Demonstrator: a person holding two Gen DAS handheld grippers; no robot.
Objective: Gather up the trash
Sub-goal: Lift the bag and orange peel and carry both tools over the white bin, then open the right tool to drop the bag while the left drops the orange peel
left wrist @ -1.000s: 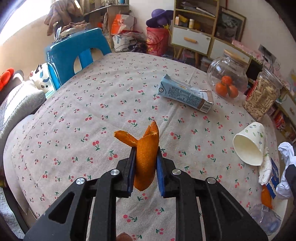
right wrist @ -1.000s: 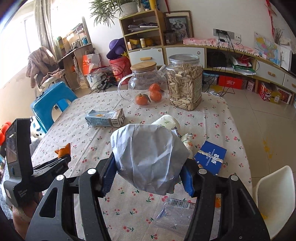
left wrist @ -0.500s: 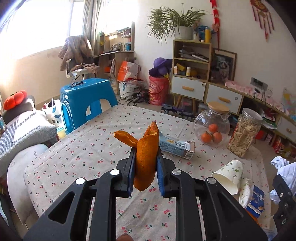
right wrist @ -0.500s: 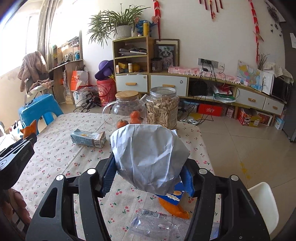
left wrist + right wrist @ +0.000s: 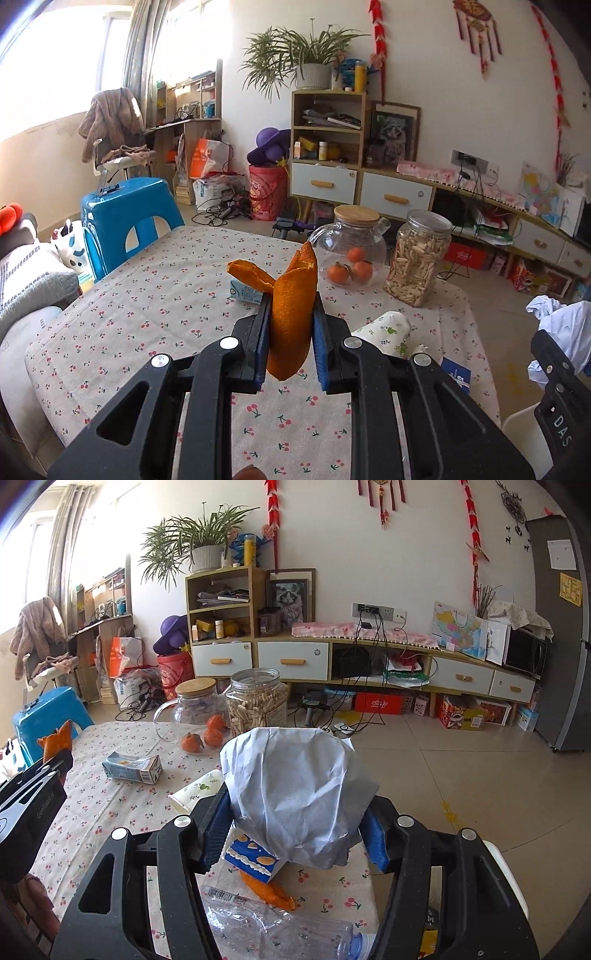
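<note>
While both tools hover above the cherry-print tablecloth (image 5: 155,302), each grips trash.

The left gripper (image 5: 289,345) pinches a curled orange peel (image 5: 290,314) upright; the right gripper (image 5: 295,829) clamps a crumpled grey-white paper ball (image 5: 299,794). Below lie a crushed clear plastic bottle (image 5: 273,926), blue snack box (image 5: 253,856), paper cup (image 5: 195,788) and milk carton (image 5: 133,768); print unreadable.

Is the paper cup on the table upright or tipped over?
Tipped over. The paper cup lies on its side on the tablecloth, its open mouth facing the camera, near the milk carton.
</note>
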